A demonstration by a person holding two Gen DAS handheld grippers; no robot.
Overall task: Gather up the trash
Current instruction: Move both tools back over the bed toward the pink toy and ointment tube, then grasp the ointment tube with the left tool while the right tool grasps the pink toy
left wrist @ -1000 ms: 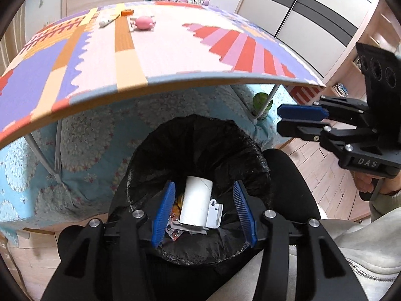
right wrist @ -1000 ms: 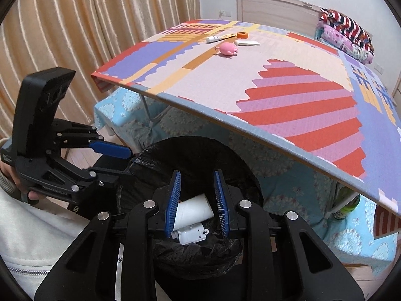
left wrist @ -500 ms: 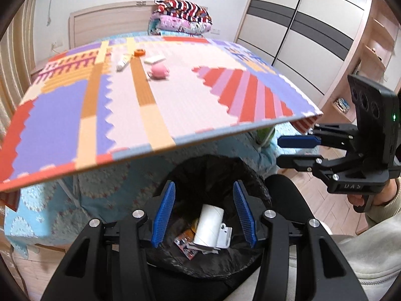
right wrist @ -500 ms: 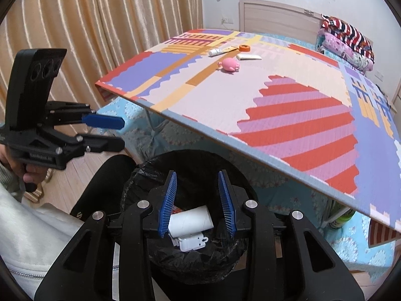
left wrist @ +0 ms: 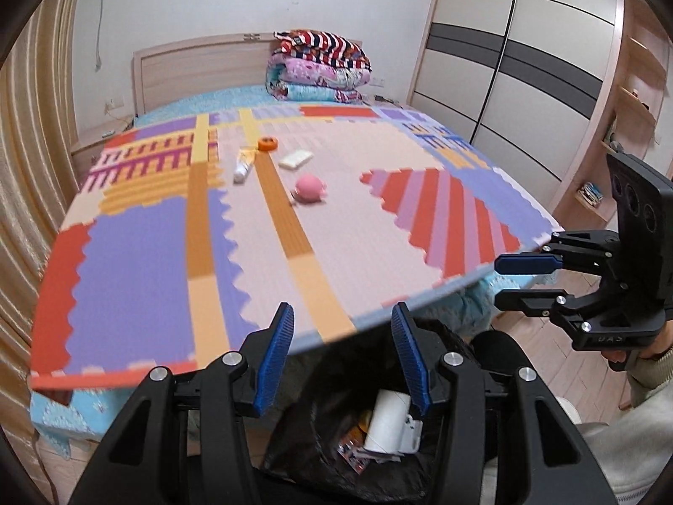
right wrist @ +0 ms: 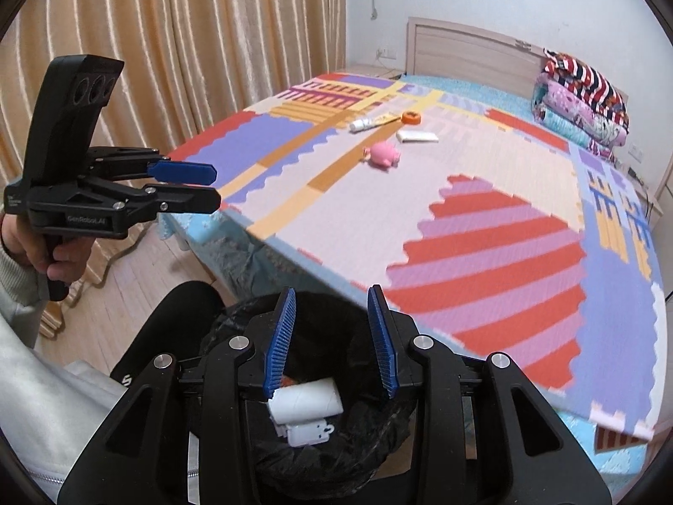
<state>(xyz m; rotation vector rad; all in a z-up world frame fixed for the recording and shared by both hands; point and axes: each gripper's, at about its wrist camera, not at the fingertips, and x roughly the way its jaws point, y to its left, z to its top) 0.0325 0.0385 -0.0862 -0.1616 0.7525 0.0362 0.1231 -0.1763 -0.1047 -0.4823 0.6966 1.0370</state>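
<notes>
Now | left gripper parted, empty | right gripper parted, empty | both above bin rim, beside mat edge

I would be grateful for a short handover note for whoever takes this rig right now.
Left claw: open, empty, above the bin.
Right claw: its jaws have just been opening; they stand apart with nothing between them, also above the bin.
Done: a white paper roll, a white plastic piece and some wrappers lie in the black-lined bin.
Left: four things on the patterned mat, all at its far end: a pink toy, a white tube, an orange ring and a flat white packet.
</notes>
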